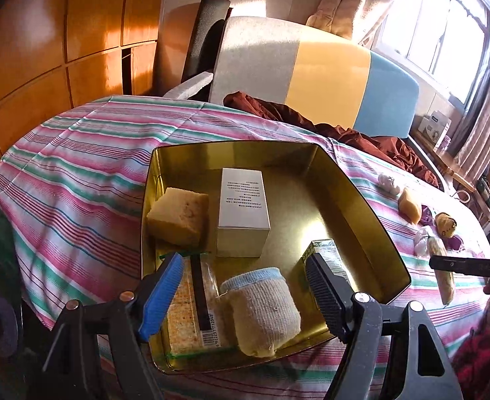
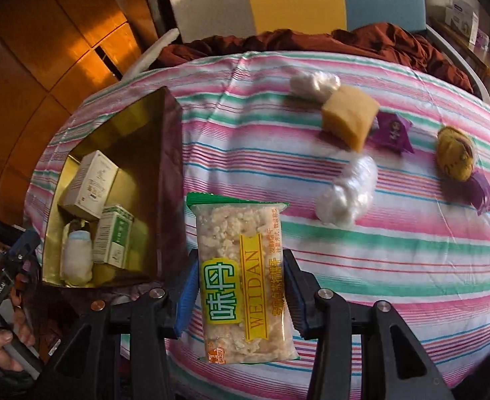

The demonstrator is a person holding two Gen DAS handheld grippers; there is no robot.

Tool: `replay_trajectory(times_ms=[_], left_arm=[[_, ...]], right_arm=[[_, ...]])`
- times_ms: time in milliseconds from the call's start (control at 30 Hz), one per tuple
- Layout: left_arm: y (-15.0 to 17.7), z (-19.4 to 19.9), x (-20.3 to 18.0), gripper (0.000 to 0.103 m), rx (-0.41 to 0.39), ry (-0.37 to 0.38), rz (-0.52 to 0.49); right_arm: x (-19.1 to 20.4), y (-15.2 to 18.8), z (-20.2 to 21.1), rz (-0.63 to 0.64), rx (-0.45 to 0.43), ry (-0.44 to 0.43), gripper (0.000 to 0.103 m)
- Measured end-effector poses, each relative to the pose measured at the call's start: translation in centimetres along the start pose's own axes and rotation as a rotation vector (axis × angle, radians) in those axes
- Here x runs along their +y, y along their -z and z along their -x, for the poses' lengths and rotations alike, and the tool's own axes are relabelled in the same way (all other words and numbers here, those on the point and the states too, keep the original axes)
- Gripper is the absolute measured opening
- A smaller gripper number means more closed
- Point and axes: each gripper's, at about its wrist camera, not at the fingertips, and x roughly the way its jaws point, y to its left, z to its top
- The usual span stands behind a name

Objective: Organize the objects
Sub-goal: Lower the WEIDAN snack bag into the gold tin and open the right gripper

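Step now: the right gripper (image 2: 241,295) carries a snack pack (image 2: 245,283) toward the gold tin (image 2: 164,180); this looks like a move to put it in with the rest

Right tongs: clamped on the two sides of the snack pack; the pack stands up between them, above the striped cloth (image 2: 395,266), just right of the tin

Left tongs: the left gripper (image 1: 245,296) is apart and holds nothing; it hangs over the near end of the tin, above a rolled sock (image 1: 261,310)

In the tin: a white box (image 1: 243,213), a yellow sponge (image 1: 179,220), a cracker pack (image 1: 194,313), a green box (image 1: 328,260); the bare floor is at the far right

How to do it well: lift the pack clear over the tin wall; lower it onto the bare spot, flat; open only when it rests; the left tongs should stay out of the way

Watch out: the pack is soft and may bend or slip; squeezing harder could crush the food

Left to do: a second sponge (image 2: 350,116), white bags (image 2: 348,196), purple packs (image 2: 391,133) and a yellow toy (image 2: 455,158) lie far right on the cloth
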Motion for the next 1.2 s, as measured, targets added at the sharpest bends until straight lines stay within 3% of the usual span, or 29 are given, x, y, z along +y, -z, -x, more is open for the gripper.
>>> replay_trajectory(times_ms=[200,367,633,1200], left_arm=[[0.3,0.2,0.6,0.077,0.002,0.006,0.016],[0.4,0.4,1.5,0.077,0.006,0.008,0.039],[0.8,0.4,2.7,0.077,0.013,0.002,0.067],[1.3,0.4,2.5,0.077,0.022,-0.013,0.054]], right_arm=[[7.8,-3.1,-0.6,0.165,-0.038,-0.067,0.046],[11.5,-4.5,-4.3,0.26,0.006,0.001,0.046],[12.7,-4.6,-9.0,0.267,0.064,0.088,0.047],[11.0,-2.7,-8.3,0.261,0.053,0.118,0.051]])
